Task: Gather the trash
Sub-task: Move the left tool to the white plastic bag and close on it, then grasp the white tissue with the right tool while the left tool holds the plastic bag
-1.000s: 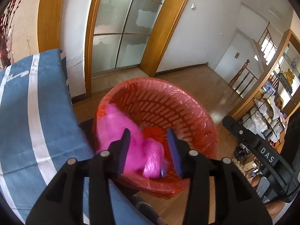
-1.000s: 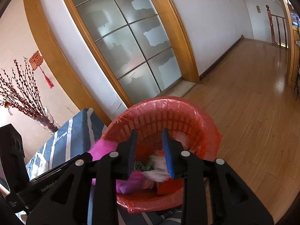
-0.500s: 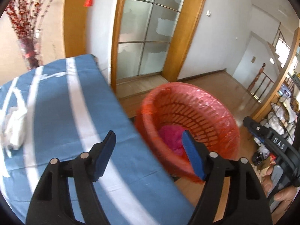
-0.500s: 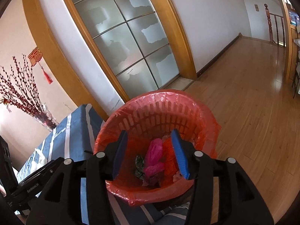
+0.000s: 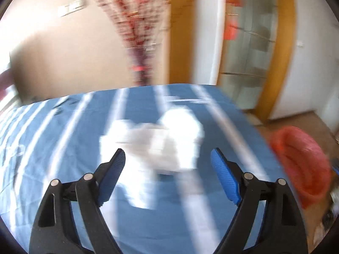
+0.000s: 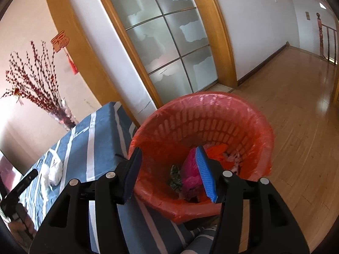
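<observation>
A red plastic basket (image 6: 211, 114) lined with a red bag stands on the floor beside the table. Pink bags (image 6: 190, 173) and other scraps lie in it. My right gripper (image 6: 169, 173) is open and empty above the basket's near rim. A crumpled white bag (image 5: 161, 141) lies on the blue striped tablecloth (image 5: 63, 144); it also shows in the right wrist view (image 6: 53, 171). My left gripper (image 5: 167, 177) is open and empty, just short of the white bag. The left wrist view is blurred. The basket shows at its right edge (image 5: 300, 158).
A vase of red branches (image 6: 61, 114) stands at the table's far end by the wall. A glass door with a wooden frame (image 6: 165, 42) is behind the basket. Wooden floor (image 6: 296, 110) stretches right of it.
Both grippers have opened and the pink bags dropped into the basket. My left gripper has swung left from the basket to the white bag on the table.
</observation>
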The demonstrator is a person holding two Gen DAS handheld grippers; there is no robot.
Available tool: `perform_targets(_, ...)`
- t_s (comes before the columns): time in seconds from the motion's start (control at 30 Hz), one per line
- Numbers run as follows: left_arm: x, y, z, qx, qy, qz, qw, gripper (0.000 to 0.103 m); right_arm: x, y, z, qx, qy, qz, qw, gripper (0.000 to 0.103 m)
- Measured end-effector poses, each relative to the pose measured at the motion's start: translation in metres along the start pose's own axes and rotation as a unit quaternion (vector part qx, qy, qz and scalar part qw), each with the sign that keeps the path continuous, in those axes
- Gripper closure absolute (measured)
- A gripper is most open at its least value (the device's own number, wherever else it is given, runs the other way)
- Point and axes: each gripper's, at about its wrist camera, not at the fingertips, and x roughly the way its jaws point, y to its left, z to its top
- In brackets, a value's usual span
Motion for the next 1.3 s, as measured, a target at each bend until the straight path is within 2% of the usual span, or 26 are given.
perform_targets(0.07, 0.011, 0.022, 0.004, -0.016, 0.009, 0.026, 0.9995, 0.022, 0.001, 0.004, -0.001, -0.005, 0.003, 0.003, 1.0, 0.049)
perform_targets(0.2, 0.035, 0.049, 0.007, -0.048, 0.04, 0.04, 0.9972, 0.023, 0.001, 0.015, -0.004, -0.023, 0.01, 0.004, 1.0, 0.049)
perform_targets(0.43, 0.068, 0.062, 0.0, -0.077, 0.091, 0.036, 0.9922, 0.036, -0.002, 0.027, -0.006, -0.037, 0.013, 0.004, 0.999, 0.049)
perform_targets(0.67, 0.067, 0.082, -0.02, -0.111, 0.114, 0.021, 0.987, 0.049, 0.002, 0.046, -0.01, -0.056, 0.021, 0.014, 0.998, 0.049)
perform_targets(0.8, 0.061, 0.099, -0.023, -0.129, 0.109, 0.018, 0.9855, 0.059, 0.004, 0.063, -0.014, -0.073, 0.027, 0.027, 0.997, 0.049)
perform_targets(0.93, 0.057, 0.113, -0.021, -0.124, 0.101, 0.024, 0.9868, 0.07, 0.009, 0.088, -0.02, -0.092, 0.037, 0.046, 0.994, 0.049)
perform_targets(1.17, 0.057, 0.145, -0.016, -0.131, 0.09, 0.04, 0.9866, 0.072, 0.025, 0.144, -0.038, -0.128, 0.067, 0.091, 0.985, 0.049)
perform_targets(1.3, 0.055, 0.166, -0.012, -0.136, 0.083, 0.042, 0.9864, 0.072, 0.039, 0.191, -0.051, -0.157, 0.085, 0.127, 0.976, 0.049)
